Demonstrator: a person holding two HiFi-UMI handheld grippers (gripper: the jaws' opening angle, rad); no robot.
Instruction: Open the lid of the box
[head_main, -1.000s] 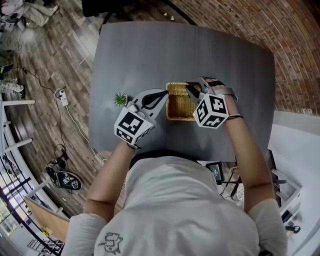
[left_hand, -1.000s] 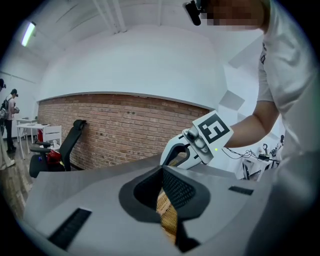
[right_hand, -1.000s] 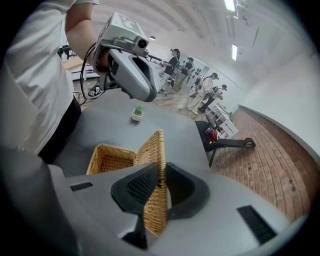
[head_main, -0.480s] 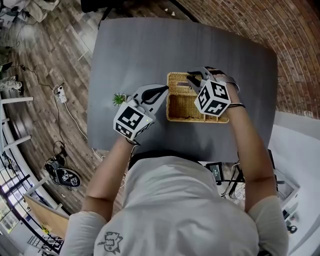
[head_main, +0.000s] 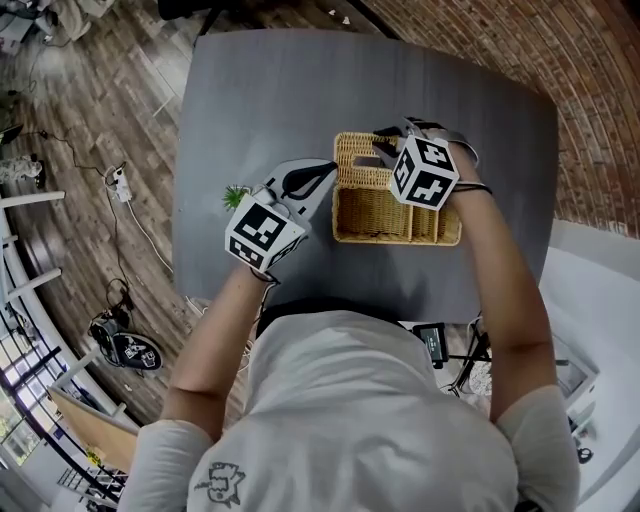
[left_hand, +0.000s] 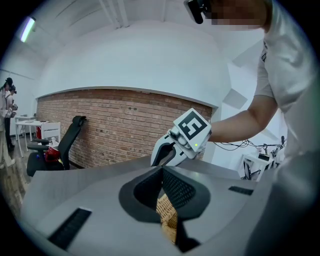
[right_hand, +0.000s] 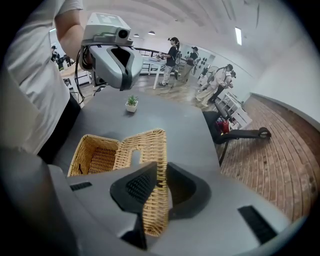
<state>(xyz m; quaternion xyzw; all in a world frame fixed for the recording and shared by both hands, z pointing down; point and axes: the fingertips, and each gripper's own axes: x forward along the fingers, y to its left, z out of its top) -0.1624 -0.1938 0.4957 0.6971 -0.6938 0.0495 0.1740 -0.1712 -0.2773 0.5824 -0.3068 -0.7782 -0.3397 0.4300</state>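
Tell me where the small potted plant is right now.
In the head view, the potted plant stands on the grey table at the left. It is just outside the left hand-held gripper and apart from the wicker box.

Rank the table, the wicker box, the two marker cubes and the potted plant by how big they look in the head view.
1. table
2. wicker box
3. left marker cube and right marker cube: they look alike, and both sit nearer the camera, which enlarges them
4. potted plant
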